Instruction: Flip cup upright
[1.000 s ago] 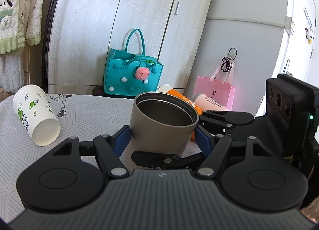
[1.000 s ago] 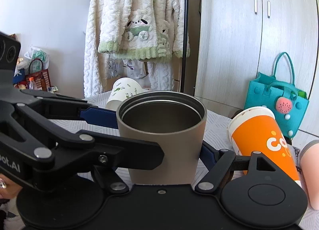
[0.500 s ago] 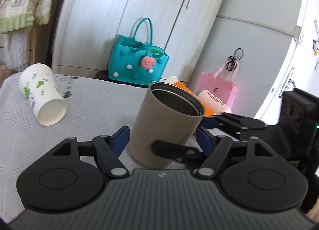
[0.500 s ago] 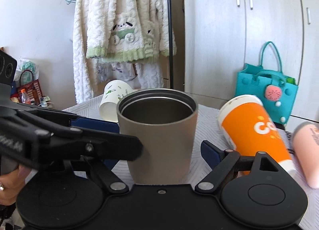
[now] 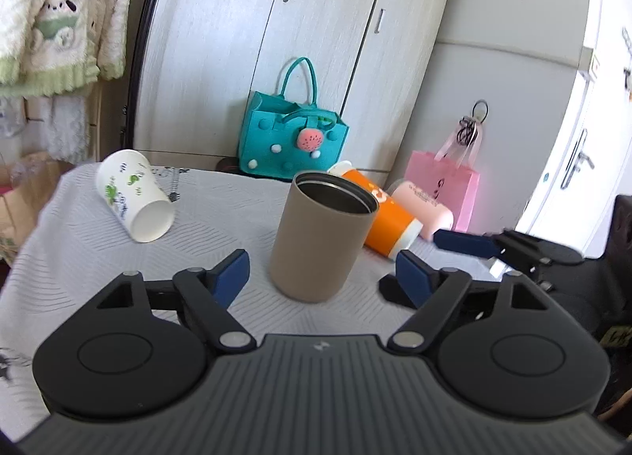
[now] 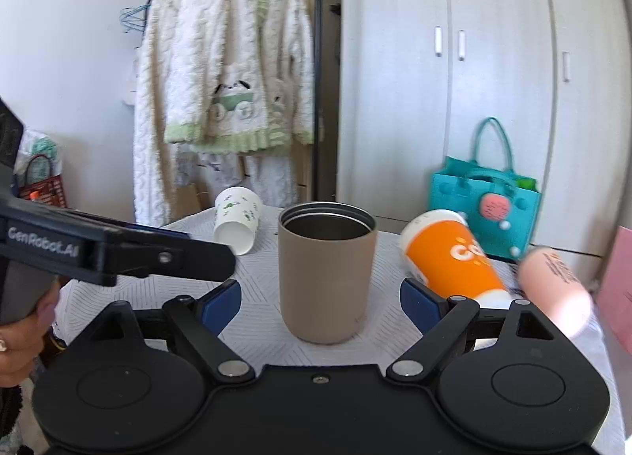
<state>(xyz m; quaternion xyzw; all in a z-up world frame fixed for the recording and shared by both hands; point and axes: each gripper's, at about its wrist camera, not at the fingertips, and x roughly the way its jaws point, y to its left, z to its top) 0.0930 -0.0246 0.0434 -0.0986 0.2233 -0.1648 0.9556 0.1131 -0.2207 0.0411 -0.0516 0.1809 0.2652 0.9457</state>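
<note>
A tan metal cup (image 5: 322, 235) stands upright on the white tablecloth, mouth up; it also shows in the right wrist view (image 6: 326, 271). My left gripper (image 5: 322, 271) is open, its blue pads apart on either side of the cup's base and clear of it. My right gripper (image 6: 320, 303) is open too, with its pads wide of the cup. The right gripper's body shows at the right of the left wrist view (image 5: 513, 249). The left gripper's arm crosses the left of the right wrist view (image 6: 118, 253).
A white paper cup with green prints (image 5: 136, 200) lies on its side at the far left. An orange cup (image 6: 450, 259) and a pink cup (image 6: 553, 289) lie on their sides at the right. A teal bag (image 5: 292, 143) and a pink bag (image 5: 444, 186) stand beyond the table.
Both grippers have opened and let go of the tan cup, then drawn back from it. The cup stays upright on the cloth.
</note>
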